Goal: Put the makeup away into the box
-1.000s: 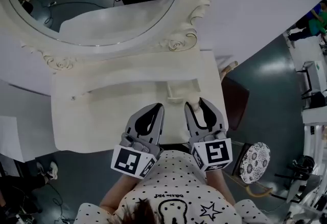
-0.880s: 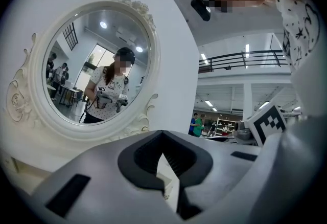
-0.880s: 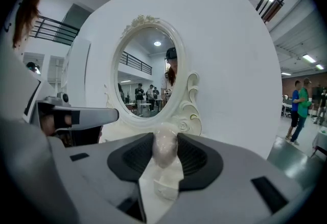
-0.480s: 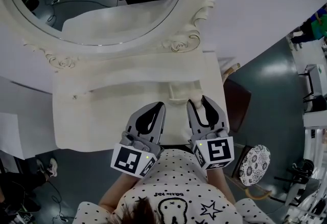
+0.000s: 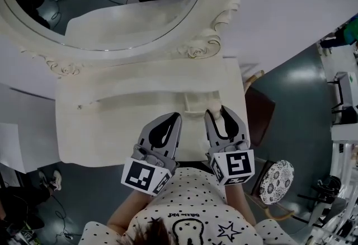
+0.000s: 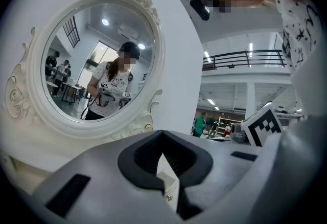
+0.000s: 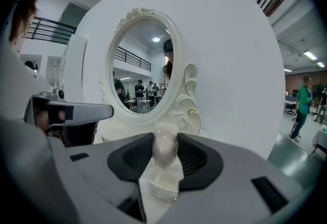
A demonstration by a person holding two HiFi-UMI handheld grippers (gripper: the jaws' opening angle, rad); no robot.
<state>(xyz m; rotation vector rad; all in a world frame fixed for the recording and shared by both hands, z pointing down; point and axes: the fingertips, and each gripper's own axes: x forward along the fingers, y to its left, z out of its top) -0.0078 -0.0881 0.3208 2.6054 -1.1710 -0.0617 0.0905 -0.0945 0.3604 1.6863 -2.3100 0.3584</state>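
My right gripper (image 5: 216,111) is shut on a pale egg-shaped makeup sponge (image 5: 214,107), whose rounded end pokes out past the fingertips. In the right gripper view the sponge (image 7: 165,149) sits upright between the dark pads of that gripper (image 7: 165,142), with the small white box (image 7: 163,183) just below it. In the head view the box (image 5: 192,105) stands on the white dressing table (image 5: 106,126), just left of the sponge. My left gripper (image 5: 174,117) hangs beside the right one over the table's near edge, shut and holding nothing. Through the left gripper (image 6: 162,138) a corner of the box (image 6: 167,177) shows.
A large oval mirror (image 5: 112,3) in a carved white frame stands at the back of the table. On the floor to the right stands a round spotted stool (image 5: 278,181), with a dark brown piece of furniture (image 5: 258,112) beside the table.
The right gripper has edged a little forward and down over the table with the sponge in it. The left gripper has kept still.
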